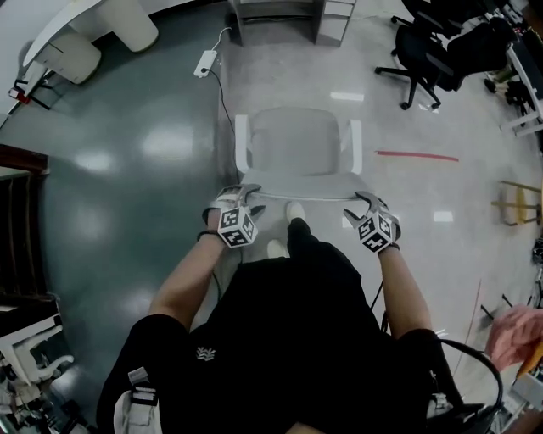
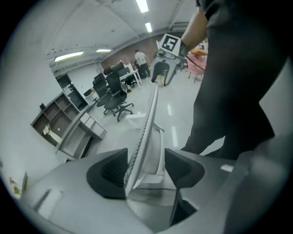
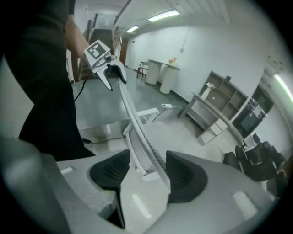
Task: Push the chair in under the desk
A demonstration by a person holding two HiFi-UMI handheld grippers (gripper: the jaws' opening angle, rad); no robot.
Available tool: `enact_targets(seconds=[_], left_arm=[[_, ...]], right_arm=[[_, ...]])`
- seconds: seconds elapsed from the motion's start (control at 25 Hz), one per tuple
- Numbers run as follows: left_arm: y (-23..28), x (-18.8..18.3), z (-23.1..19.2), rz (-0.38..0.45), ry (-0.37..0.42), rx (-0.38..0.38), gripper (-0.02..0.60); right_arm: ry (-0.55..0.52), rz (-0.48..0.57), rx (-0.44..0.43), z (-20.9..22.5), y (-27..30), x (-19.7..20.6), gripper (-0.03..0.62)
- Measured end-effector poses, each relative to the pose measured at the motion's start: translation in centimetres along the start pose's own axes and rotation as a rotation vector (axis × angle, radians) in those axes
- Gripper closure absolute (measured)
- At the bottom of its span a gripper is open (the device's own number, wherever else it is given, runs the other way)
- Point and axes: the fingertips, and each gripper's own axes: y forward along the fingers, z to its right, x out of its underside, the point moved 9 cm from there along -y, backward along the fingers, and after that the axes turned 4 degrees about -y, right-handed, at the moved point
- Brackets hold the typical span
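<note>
A white chair [image 1: 299, 140] stands on the floor in front of me, its seat facing a grey desk [image 1: 288, 17] at the far end. My left gripper [image 1: 252, 199] straddles the left end of the backrest's top edge [image 1: 301, 197]; my right gripper [image 1: 355, 206] straddles the right end. In the left gripper view the mesh backrest [image 2: 149, 123] runs between the open jaws of the left gripper [image 2: 145, 167], close to the left pad with a gap on the right. In the right gripper view the backrest [image 3: 132, 114] lies against the right pad of the right gripper [image 3: 146, 167], with a gap on the left.
A white power strip [image 1: 204, 63] with its cable lies on the floor left of the chair. Black office chairs [image 1: 424, 51] stand at the back right. A red strip [image 1: 416, 155] marks the floor, with a wooden stool [image 1: 517, 203] at the right. My shoe [image 1: 294, 212] is just behind the chair.
</note>
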Motion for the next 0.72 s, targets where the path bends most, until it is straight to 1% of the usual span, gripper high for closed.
enact_targets(seconds=[0.04,0.08,0.12,0.16,0.24,0.32,0.4,0.56,0.72], left_arm=[[0.8,0.0,-0.2,-0.033,0.027,-0.012,0.326],[1.6,-0.1,-0.5,-0.065,0.036,-0.023,0.333],[2.2,-0.2,-1.0,-0.093,0.028,-0.031,0.333],[2.8,-0.3,-1.6,-0.116,0.01,-0.032,0.333],[3.6,-0.7,-2.6,-0.15,-0.025,0.002,0.386],[4.1,-0.9,-3.6,-0.163,-0.043,0.052,0.399],[4.3,-0.7,-4.4,-0.168,-0.053,0.073,0.4],[5.6,-0.7,-6.5,-0.198,-0.072,0.07,0.403],[6.9,-0.9,-9.0,-0.21,-0.082,0.069,0.407]], right_arm=[[-0.02,-0.012,-0.002,0.3,0.8,-0.1,0.355],[-0.032,-0.023,-0.008,0.8,1.5,-0.1,0.372],[-0.041,-0.033,-0.019,1.4,2.1,-0.2,0.373],[-0.051,-0.039,-0.036,1.9,2.5,-0.3,0.403],[-0.072,-0.044,-0.081,2.9,3.0,-0.5,0.418],[-0.081,-0.036,-0.114,3.8,3.3,-0.5,0.422],[-0.082,-0.028,-0.129,4.5,3.8,-0.7,0.427],[-0.088,-0.032,-0.136,6.7,5.0,-1.0,0.433],[-0.094,-0.028,-0.136,9.3,6.2,-1.5,0.434]])
